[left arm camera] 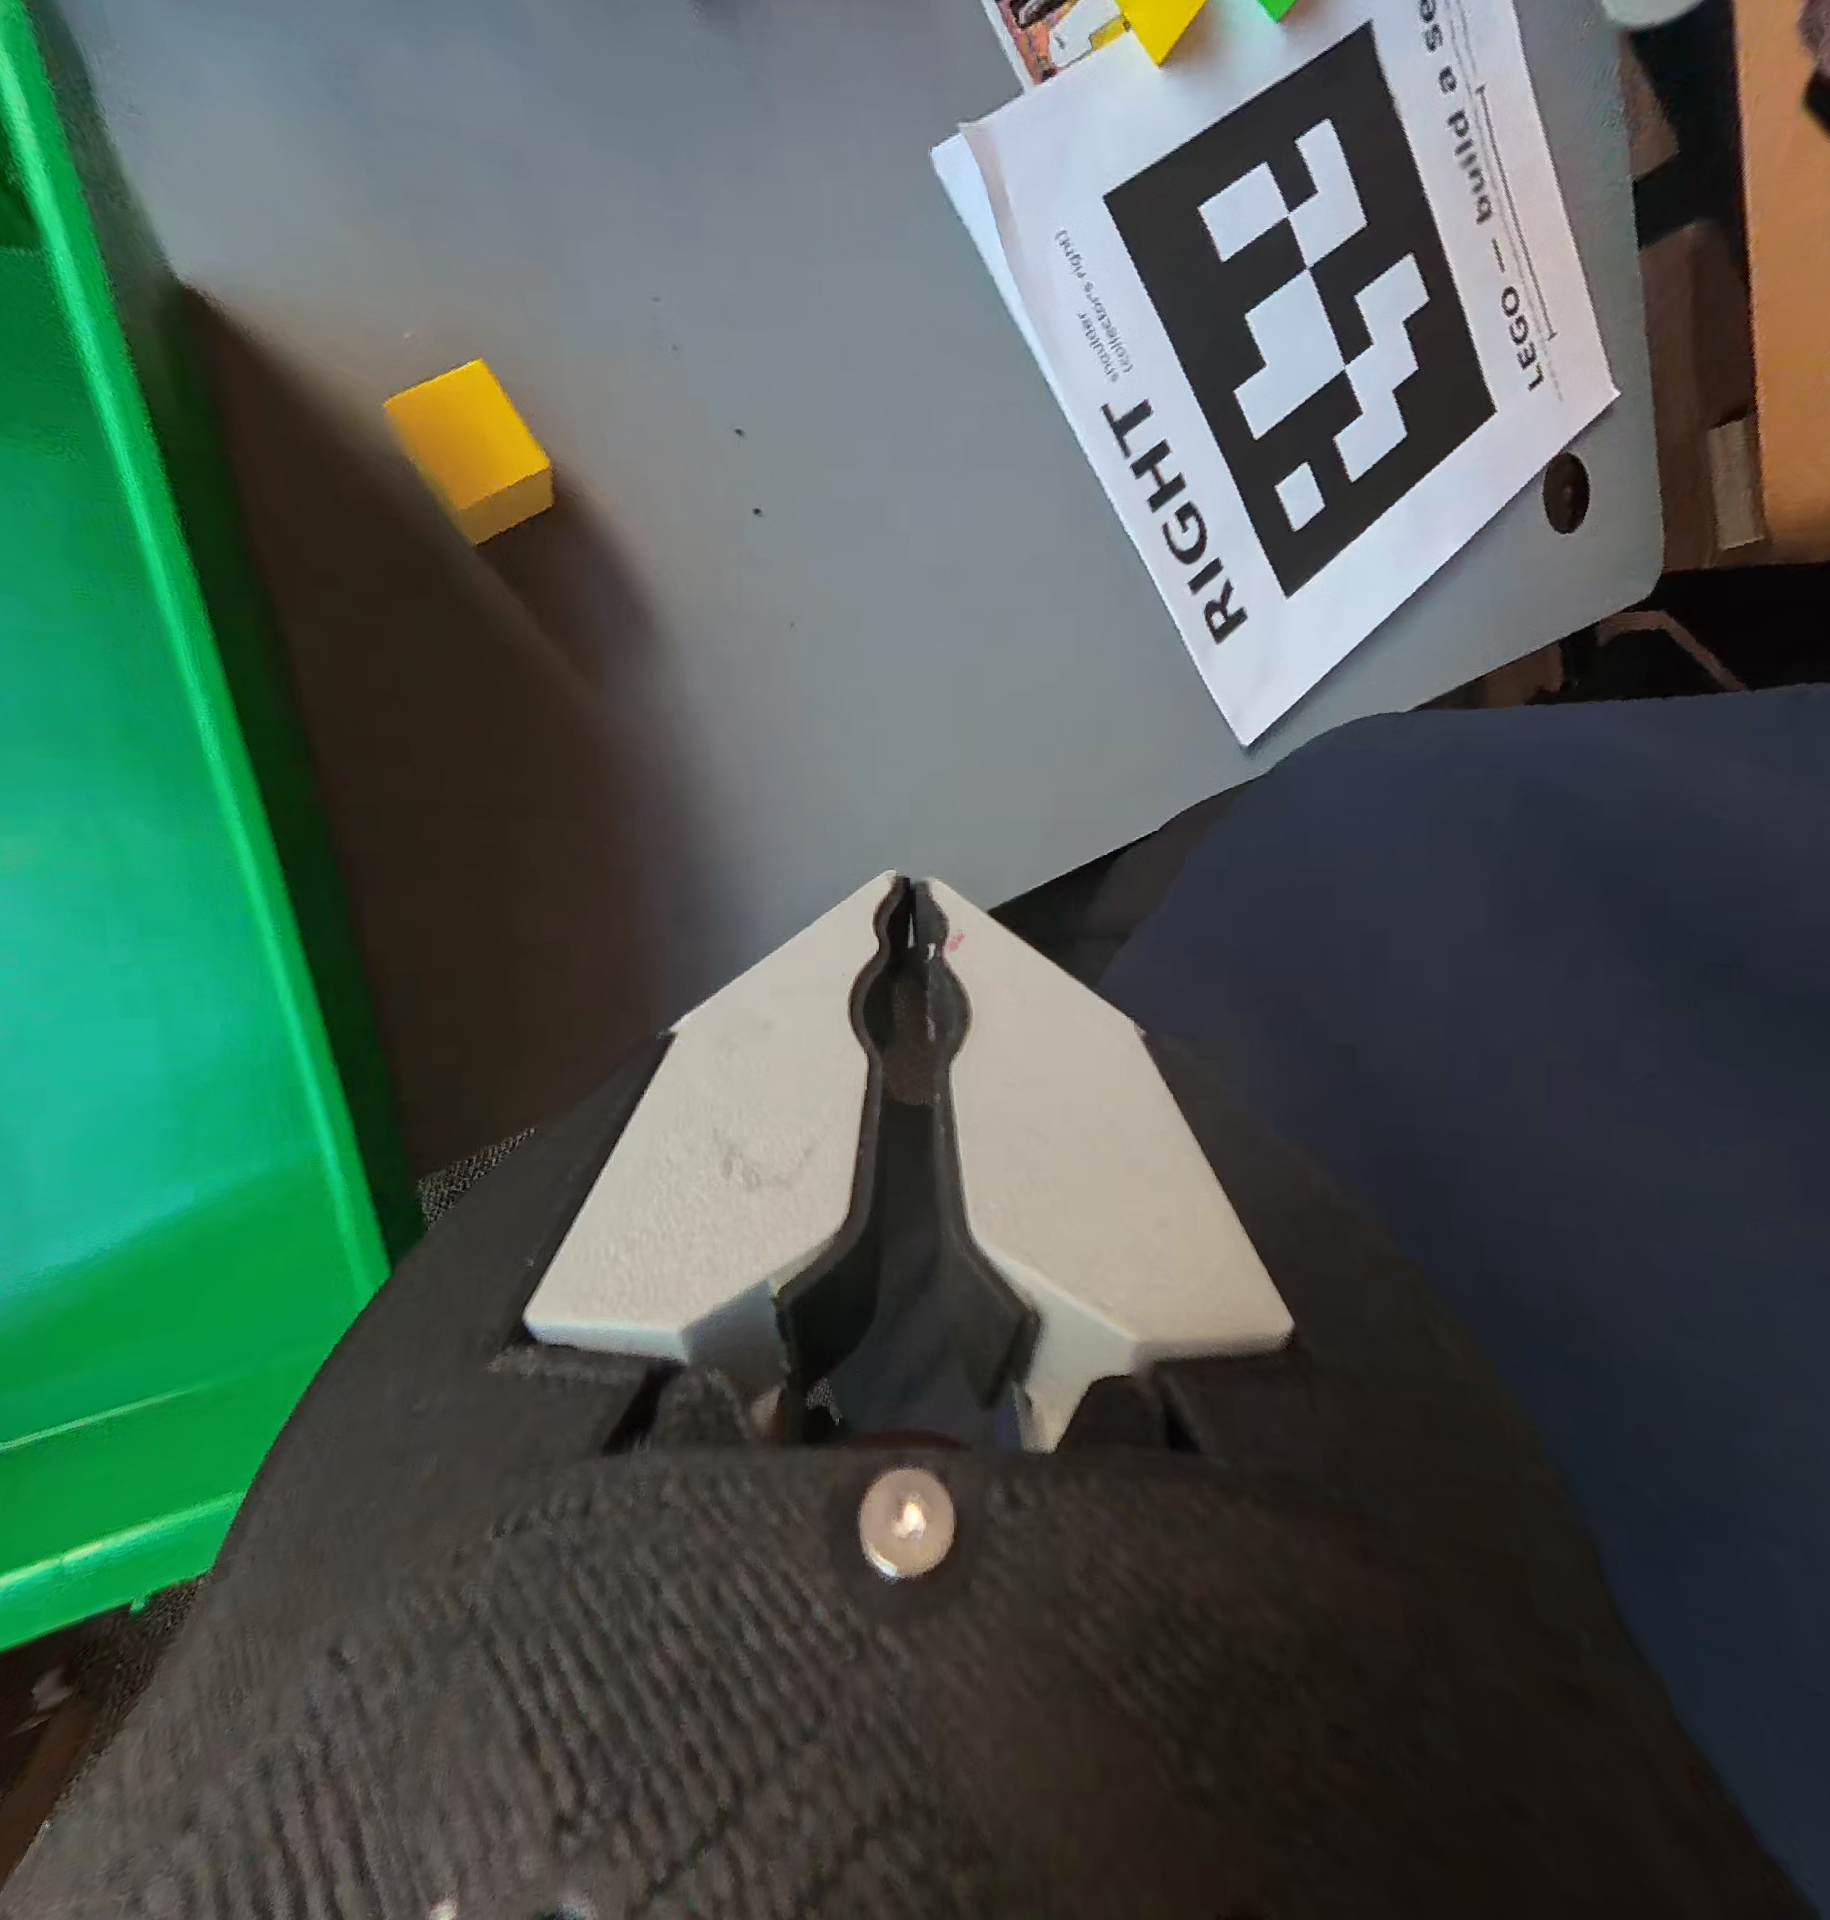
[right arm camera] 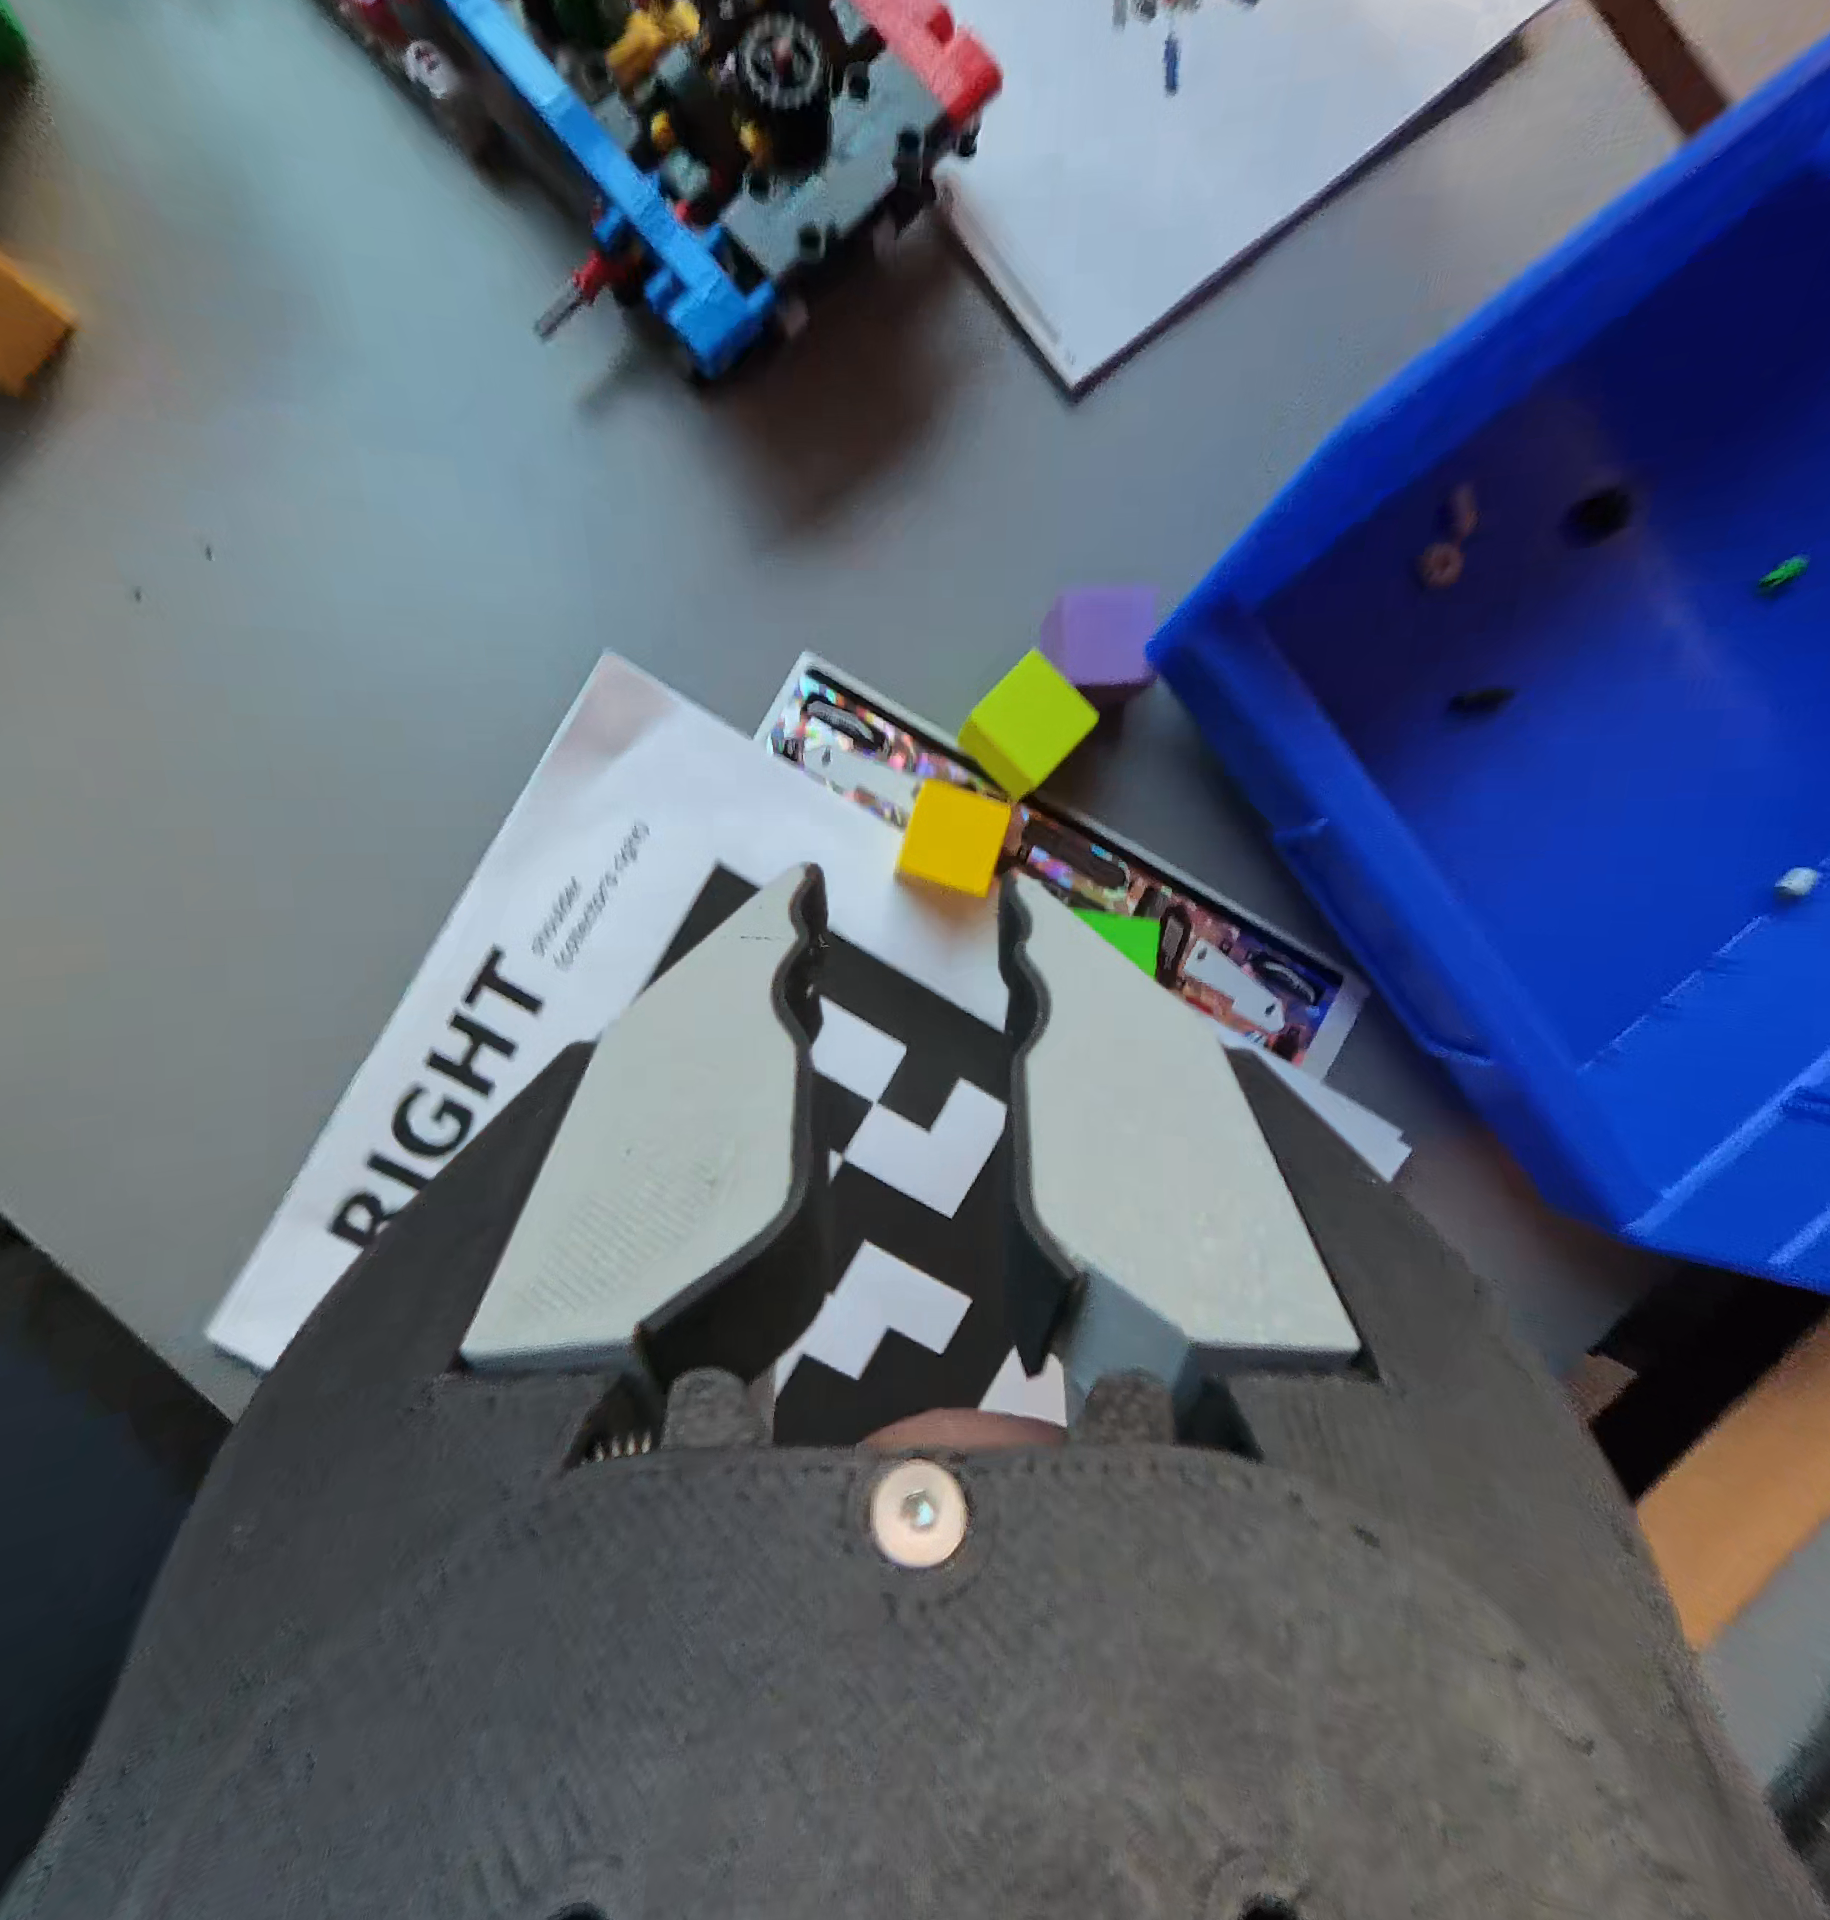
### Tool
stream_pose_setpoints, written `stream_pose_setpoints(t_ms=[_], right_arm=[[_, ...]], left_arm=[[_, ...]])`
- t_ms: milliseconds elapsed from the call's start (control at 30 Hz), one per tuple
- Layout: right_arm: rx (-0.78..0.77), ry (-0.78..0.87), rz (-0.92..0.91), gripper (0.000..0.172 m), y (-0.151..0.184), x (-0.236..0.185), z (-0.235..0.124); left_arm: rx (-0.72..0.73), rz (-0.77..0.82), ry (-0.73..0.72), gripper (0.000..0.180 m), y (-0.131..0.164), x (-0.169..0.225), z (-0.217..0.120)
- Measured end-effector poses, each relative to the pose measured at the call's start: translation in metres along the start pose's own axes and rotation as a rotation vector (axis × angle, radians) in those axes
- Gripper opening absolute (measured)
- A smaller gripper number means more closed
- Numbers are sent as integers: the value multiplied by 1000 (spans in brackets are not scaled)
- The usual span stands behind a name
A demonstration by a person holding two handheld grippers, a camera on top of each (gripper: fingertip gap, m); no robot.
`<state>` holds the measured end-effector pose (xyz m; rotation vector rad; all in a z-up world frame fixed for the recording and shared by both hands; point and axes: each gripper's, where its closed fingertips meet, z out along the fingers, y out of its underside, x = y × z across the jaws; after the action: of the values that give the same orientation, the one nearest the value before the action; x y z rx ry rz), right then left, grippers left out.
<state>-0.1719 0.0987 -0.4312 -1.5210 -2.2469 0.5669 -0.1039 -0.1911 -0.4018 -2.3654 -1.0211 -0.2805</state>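
In the left wrist view, a grey table (left arm camera: 786,312) with a rounded corner fills the scene. Beyond its right edge lie brown, cardboard-coloured surfaces, and a dark blue cloth (left arm camera: 1565,1039) covers the lower right. A green bin (left arm camera: 111,831) stands along the left side of the table. One yellow block (left arm camera: 469,449) lies alone on the grey surface, just beside the bin's shadow. One white sheet with a black-and-white square marker (left arm camera: 1295,353) sits near the table's right corner, and a yellow cube and a scrap of green show at its far end by the top edge. The left gripper (left arm camera: 911,883) hangs above the table's near edge with its two fingers pressed together at the tips and nothing between them.

In the right wrist view, the same grey table (right arm camera: 319,520) carries one blue bin (right arm camera: 1565,779) at the right, with a few small bits inside. One toy-brick model (right arm camera: 724,156) with a blue frame stands at the top, next to a white booklet (right arm camera: 1202,187). The marker sheet (right arm camera: 578,883) lies under the right gripper (right arm camera: 911,904), with a glittery card (right arm camera: 1223,966) tucked beneath its far edge. Four small cubes sit there: one yellow cube (right arm camera: 952,836), one lime cube (right arm camera: 1025,719), one purple cube (right arm camera: 1103,639) and one green cube (right arm camera: 1124,935), partly hidden by a finger. The gripper's fingers are spread apart and grip nothing; the yellow cube is just beyond the tips. An orange-yellow block (right arm camera: 2,312) lies at the left edge.
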Motion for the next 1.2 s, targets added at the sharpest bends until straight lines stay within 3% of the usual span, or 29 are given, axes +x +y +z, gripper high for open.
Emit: stream_pose_setpoints(t_ms=[33, 167, 267, 467, 567, 667, 867, 1033, 1100, 1133, 1167, 1200], right_arm=[[-11, 32, 3, 33, -11, -3, 0], [44, 121, 40, 34, -56, -31, -15], [75, 161, 76, 38, -76, -62, -28], [93, 216, 95, 58, -98, -129, -51], [65, 202, 47, 72, -100, -159, -55], [32, 207, 3, 77, -97, -172, -55], [30, 177, -11, 77, -94, -171, -47], [19, 91, -58, 76, -80, -160, -25], [5, 8, -90, 71, -69, -158, -17], [-11, -90, -131, 45, -61, -165, -16], [-3, -189, -177, 0, -54, -171, -16], [-7, -215, -197, 0, -47, -167, -14]], left_arm=[[4, -2, -5, 0, 4, -3, -2], [55, 46, 103, 32, 15, 7, -12], [85, 101, 111, 41, 23, 5, -21], [197, 209, -110, 83, 6, -28, -40], [245, 255, -256, 94, -12, -45, -48], [268, 245, -374, 97, -25, -59, -56], [292, 191, -417, 101, -36, -63, -65], [230, 192, -449, 104, -30, -63, -57], [188, 173, -448, 100, -26, -60, -50], [157, 176, -419, 64, -22, -53, -45], [130, 189, -366, 0, -19, -42, -39], [121, 176, -355, 0, -18, -37, -36]])
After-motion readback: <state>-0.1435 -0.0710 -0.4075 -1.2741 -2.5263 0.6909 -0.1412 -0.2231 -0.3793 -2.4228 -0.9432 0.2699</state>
